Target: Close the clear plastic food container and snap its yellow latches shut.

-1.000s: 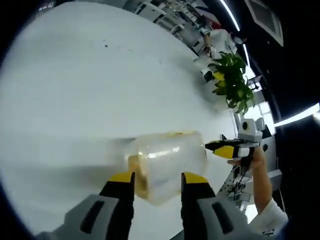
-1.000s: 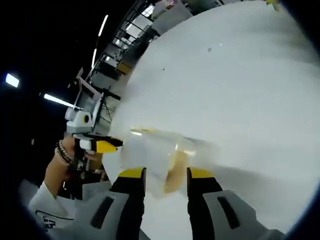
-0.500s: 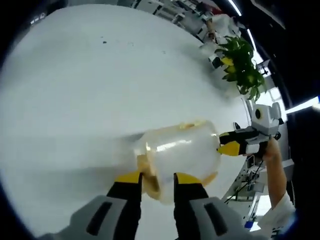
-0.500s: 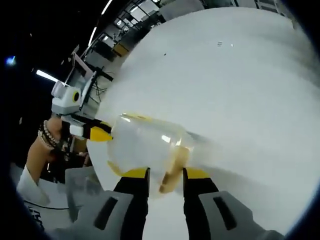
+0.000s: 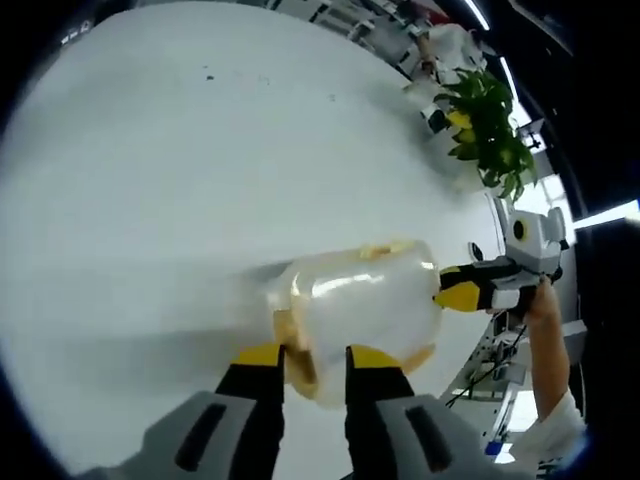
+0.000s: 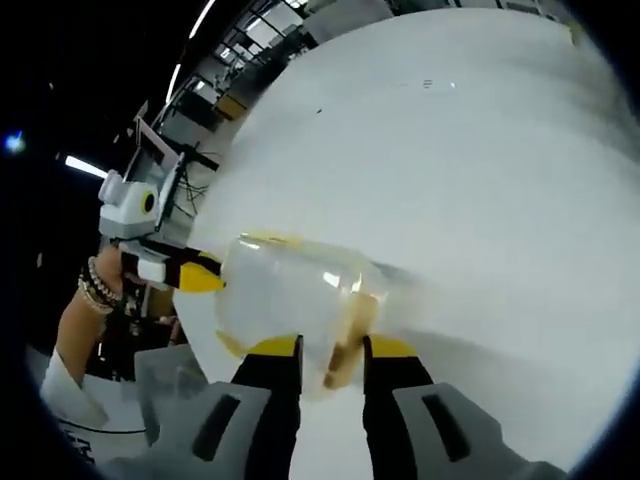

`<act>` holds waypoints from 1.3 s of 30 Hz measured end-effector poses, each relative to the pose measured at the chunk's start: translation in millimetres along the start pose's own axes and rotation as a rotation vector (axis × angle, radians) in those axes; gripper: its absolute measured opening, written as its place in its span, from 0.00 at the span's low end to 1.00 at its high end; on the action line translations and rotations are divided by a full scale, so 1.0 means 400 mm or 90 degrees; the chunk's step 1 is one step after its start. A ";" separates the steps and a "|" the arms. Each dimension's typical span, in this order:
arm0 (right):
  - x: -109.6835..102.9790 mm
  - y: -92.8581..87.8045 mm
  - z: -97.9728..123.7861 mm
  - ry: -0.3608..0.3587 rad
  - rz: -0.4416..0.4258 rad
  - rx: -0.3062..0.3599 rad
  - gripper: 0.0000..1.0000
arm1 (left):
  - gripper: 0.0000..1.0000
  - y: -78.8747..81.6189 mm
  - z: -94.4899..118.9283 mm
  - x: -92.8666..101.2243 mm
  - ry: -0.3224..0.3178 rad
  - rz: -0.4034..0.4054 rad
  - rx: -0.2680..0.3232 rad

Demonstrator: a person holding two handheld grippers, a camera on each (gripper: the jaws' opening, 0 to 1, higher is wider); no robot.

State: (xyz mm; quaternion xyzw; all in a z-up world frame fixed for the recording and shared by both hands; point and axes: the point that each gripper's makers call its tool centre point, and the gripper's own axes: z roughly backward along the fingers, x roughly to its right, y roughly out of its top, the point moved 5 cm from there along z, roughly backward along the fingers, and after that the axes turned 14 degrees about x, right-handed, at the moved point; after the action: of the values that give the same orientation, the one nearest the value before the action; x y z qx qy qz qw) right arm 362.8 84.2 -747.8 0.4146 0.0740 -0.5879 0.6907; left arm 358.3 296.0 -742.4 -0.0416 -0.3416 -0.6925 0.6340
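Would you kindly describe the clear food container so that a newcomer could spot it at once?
Start from the wide white table. Near its edge, between the two yellow-tipped grippers, sits the clear plastic container, the left gripper closed on one end and the right gripper on the other. It is the see-through box with yellow latches.

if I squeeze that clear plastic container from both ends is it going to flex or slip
The clear plastic container looks thin-walled and see-through, so it would probably flex under a hard squeeze. Its glossy surface shows bright highlights, so it may slip on the white table. It looks light, and with the left gripper and right gripper on opposite ends, uneven pressure could twist it.
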 end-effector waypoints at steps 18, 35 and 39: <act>-0.004 -0.013 -0.018 -0.003 -0.005 -0.011 0.17 | 0.12 0.001 -0.008 -0.003 0.000 0.017 -0.007; -0.004 -0.001 -0.006 0.000 -0.009 -0.013 0.17 | 0.09 -0.006 -0.019 0.009 0.003 0.040 -0.001; -0.004 0.000 -0.002 0.000 -0.010 -0.011 0.18 | 0.09 -0.009 -0.023 0.018 0.001 0.039 0.000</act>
State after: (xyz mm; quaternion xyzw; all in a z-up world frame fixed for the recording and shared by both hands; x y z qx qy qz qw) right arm 362.7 85.8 -747.3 0.4081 0.0819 -0.5925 0.6897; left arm 357.0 284.8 -747.6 -0.0512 -0.3395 -0.6729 0.6553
